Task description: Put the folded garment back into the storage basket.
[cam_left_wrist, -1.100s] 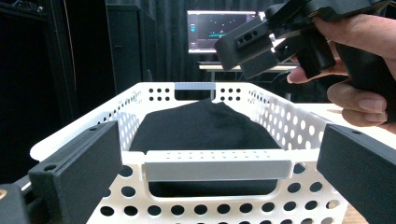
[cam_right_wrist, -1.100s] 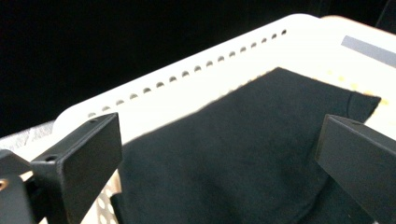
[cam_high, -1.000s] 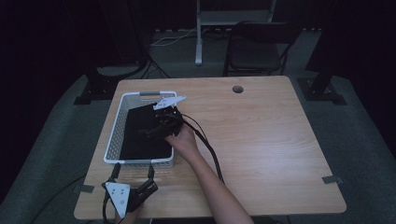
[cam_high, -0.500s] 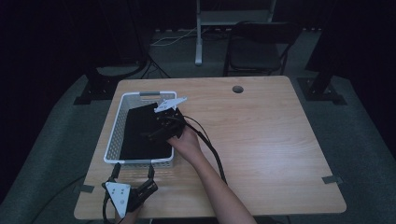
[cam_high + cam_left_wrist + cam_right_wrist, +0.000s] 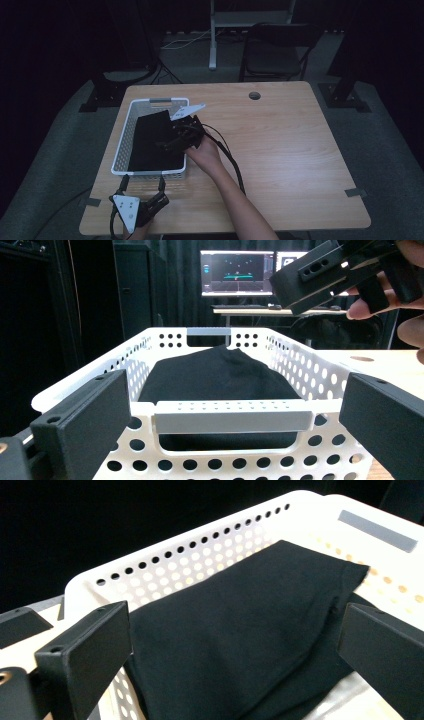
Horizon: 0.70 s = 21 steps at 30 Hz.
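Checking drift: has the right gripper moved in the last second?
No. The right gripper hangs over the basket's right rim, same place against the rim, above the black cloth.

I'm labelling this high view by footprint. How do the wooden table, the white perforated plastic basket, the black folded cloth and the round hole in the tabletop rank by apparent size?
1. Wooden table
2. White perforated plastic basket
3. Black folded cloth, lying inside the basket
4. Round hole in the tabletop

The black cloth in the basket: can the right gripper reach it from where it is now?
Probably yes. The right gripper hovers open above the black cloth, and the white basket has no lid, so nothing blocks the way down.
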### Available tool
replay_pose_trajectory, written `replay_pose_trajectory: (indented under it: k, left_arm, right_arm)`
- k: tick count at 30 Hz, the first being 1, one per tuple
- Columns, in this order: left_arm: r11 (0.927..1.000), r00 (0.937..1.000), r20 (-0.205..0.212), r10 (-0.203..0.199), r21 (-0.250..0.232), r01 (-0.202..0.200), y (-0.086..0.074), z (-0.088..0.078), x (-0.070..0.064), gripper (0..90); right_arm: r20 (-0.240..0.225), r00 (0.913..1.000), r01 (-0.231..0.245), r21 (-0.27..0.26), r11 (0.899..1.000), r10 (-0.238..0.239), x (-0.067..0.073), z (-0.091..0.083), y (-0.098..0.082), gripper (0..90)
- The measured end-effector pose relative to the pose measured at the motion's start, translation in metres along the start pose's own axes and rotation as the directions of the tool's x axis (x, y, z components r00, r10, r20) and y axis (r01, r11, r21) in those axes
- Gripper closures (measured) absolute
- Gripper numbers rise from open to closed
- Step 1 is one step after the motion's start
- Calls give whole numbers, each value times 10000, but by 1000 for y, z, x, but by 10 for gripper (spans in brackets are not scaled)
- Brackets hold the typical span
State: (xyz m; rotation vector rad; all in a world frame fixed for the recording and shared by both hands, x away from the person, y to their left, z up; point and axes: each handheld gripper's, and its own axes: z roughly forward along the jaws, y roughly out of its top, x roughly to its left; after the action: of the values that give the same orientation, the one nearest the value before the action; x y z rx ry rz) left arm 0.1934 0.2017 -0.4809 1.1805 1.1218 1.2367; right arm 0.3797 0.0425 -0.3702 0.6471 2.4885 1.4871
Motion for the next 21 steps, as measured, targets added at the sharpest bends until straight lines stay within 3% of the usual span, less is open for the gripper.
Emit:
replay_pose_trajectory:
  k: [21]
  left_arm:
    - [10000, 10000, -11, 5, 9, -5, 0, 0, 0, 13]
  right_arm:
    - [487, 9986, -209, -152, 9997, 216, -5, -29, -18, 10]
